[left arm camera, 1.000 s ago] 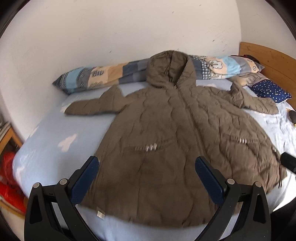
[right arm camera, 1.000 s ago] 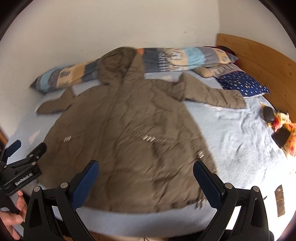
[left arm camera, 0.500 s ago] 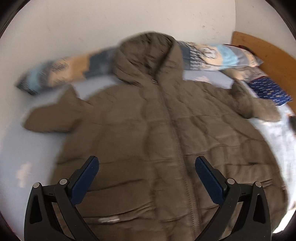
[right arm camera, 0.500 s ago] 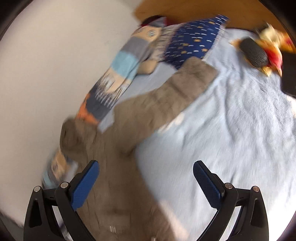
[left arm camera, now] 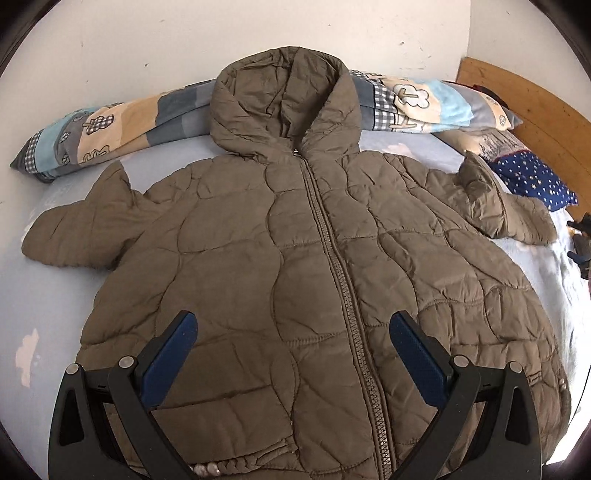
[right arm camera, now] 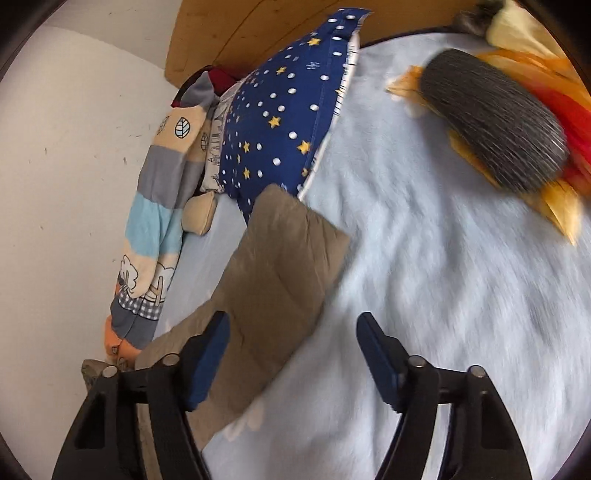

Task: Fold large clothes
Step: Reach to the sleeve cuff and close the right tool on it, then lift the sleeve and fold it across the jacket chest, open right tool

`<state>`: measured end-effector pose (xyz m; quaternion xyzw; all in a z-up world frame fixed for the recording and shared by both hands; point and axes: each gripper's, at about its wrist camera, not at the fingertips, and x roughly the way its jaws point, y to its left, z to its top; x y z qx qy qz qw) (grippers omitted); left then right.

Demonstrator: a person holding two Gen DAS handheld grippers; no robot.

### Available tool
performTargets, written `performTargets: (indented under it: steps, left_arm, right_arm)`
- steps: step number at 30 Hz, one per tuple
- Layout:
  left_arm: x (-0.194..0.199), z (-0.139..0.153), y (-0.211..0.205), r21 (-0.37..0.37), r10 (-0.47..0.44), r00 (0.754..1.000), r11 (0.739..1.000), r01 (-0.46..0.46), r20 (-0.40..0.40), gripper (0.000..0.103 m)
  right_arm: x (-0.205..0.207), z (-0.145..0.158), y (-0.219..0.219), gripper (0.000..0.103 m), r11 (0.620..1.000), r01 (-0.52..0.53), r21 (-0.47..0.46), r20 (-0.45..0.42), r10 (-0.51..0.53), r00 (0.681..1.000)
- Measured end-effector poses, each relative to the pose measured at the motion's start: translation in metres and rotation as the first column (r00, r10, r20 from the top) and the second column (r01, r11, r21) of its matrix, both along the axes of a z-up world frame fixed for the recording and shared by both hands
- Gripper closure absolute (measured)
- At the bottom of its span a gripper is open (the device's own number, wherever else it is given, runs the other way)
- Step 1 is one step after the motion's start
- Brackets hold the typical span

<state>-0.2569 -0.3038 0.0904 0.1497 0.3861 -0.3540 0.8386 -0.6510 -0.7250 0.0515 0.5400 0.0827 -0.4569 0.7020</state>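
1. The left gripper [left arm camera: 293, 338] hovers with its blue-padded jaws spread wide over the near middle of the jacket, nothing between the pads.
2. The right gripper [right arm camera: 291, 343] has just been narrowing its jaws, yet they stand apart, holding nothing; its left finger [right arm camera: 207, 360] lies over the jacket's sleeve [right arm camera: 275, 291], and I cannot tell whether it touches the cloth.
3. The olive-brown quilted hooded jacket [left arm camera: 306, 280] lies front up and zipped on the pale blue bed sheet [left arm camera: 40, 302], both sleeves spread out to the sides and the hood [left arm camera: 284, 107] at the far end.
4. The hood rests against a long patchwork bolster in blue, grey and cream [left arm camera: 122, 129] that runs along the white wall [left arm camera: 147, 44] (it carries cartoon prints).
5. In the right wrist view the sleeve's cuff end lies just beside a navy star-patterned pillow [right arm camera: 291, 122], whose far end is near the wooden headboard [right arm camera: 258, 26].
6. To the far right on the sheet a dark grey ribbed oval object [right arm camera: 491, 122] lies on orange and red fabric [right arm camera: 565, 122]; that part of the picture is blurred.
7. In the left wrist view something dark shows at the right edge of the bed [left arm camera: 581, 240], too small to make out.
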Motion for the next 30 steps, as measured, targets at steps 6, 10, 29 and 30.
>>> performTargets:
  steps: [6, 10, 29, 30]
  left_arm:
    - [-0.002, 0.0, 0.004, -0.008, 0.003, 1.0, 1.0, -0.003, 0.009, 0.0]
    - [0.002, -0.004, 0.005, -0.019, 0.003, 1.0, 1.0, -0.004, -0.03, 0.0]
    - [0.009, 0.004, 0.021, -0.061, 0.049, 0.998, 0.997, -0.052, -0.048, 0.0]
    - [0.009, 0.005, 0.022, -0.061, 0.049, 0.998, 0.997, -0.052, -0.044, 0.0]
  right_arm:
    - [0.018, -0.027, -0.027, 0.039, 1.0, 0.013, 0.024, -0.033, -0.012, 0.999]
    - [0.019, -0.039, -0.045, 0.043, 1.0, 0.011, -0.006, -0.023, -0.011, 1.0]
    - [0.067, 0.162, 0.035, 0.085, 0.886, -0.105, -0.452, 0.0, 0.118, 0.993]
    - [0.071, 0.179, 0.046, 0.085, 0.87, -0.113, -0.48, 0.011, 0.135, 0.991]
